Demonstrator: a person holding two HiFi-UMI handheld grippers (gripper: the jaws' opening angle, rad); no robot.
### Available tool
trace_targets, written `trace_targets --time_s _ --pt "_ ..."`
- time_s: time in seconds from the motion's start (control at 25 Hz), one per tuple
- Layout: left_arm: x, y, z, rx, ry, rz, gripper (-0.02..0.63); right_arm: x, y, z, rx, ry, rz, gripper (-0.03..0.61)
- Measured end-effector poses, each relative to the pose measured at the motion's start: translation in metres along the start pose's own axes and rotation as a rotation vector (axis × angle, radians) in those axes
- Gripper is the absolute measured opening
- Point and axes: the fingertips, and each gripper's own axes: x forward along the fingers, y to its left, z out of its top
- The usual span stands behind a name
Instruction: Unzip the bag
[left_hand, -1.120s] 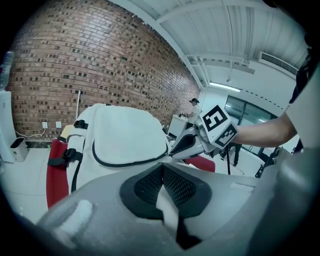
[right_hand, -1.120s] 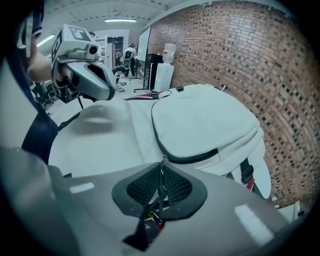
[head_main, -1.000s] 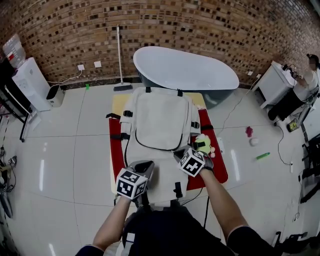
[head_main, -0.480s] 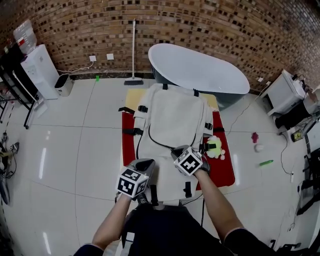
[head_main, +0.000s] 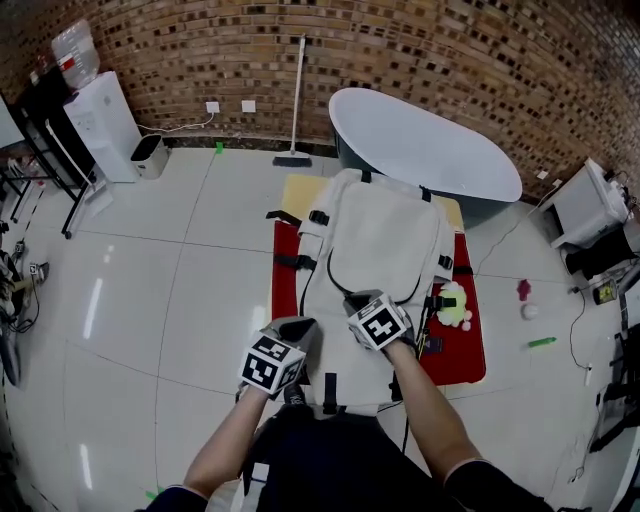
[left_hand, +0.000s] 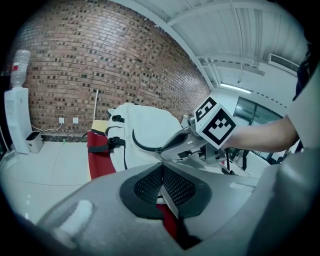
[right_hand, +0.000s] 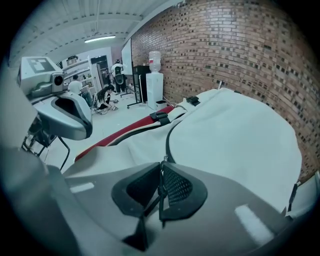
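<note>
Now the right claw (right_hand: 161, 187) sits at the bottom of the zip's U-shaped run, just right of centre in the head view. A second ago it was out at the bag's right edge beside the green toy (head_main: 455, 305). Its jaws are nearly together and clamped on the thin dark zip pull (right_hand: 159, 196), which hangs between the pads. The dark zip line (right_hand: 169, 135) leads away from their tips, up toward the middle of the right gripper view. Judging from that, the slider has been drawn round the lower right curve, so the unzipping is well under way. The stretch along the bottom and up the left side still looks closed.

The left claw (left_hand: 162, 187) has stayed at the bag's near left corner, lower centre of the head view. Its jaws are fully together, and I cannot tell whether a fold of fabric is pinched there; it looks placed to steady the bag against the pull.

The white bag (head_main: 385, 240) lies flat on the red-covered table (head_main: 285, 290), centre right of the head view, below the bathtub (head_main: 430, 150)
</note>
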Motion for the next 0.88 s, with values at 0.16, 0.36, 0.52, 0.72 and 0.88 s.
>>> trace_targets --time_s 0.16,0.36,0.52,0.72,0.88 --pt "-0.007 0.011 -0.002 -0.002 0.003 0.018 0.003 0.011 -0.002 0.01 0.037 -0.024 -0.019 0.021" --pt "-0.016 0.022 -0.004 -0.017 0.005 0.039 0.003 0.022 -0.001 0.023 0.089 -0.035 -0.031 0.025" --pt "-0.02 0.031 -0.006 -0.029 0.005 0.051 0.003 0.029 -0.002 0.032 0.12 -0.039 -0.029 0.028" --pt "-0.02 0.04 -0.006 -0.031 0.007 0.061 0.003 0.033 -0.005 0.038 0.158 -0.044 -0.032 0.032" --pt "-0.015 0.046 -0.004 -0.002 0.014 0.064 0.003 0.036 -0.001 0.032 0.168 -0.046 -0.01 0.04"
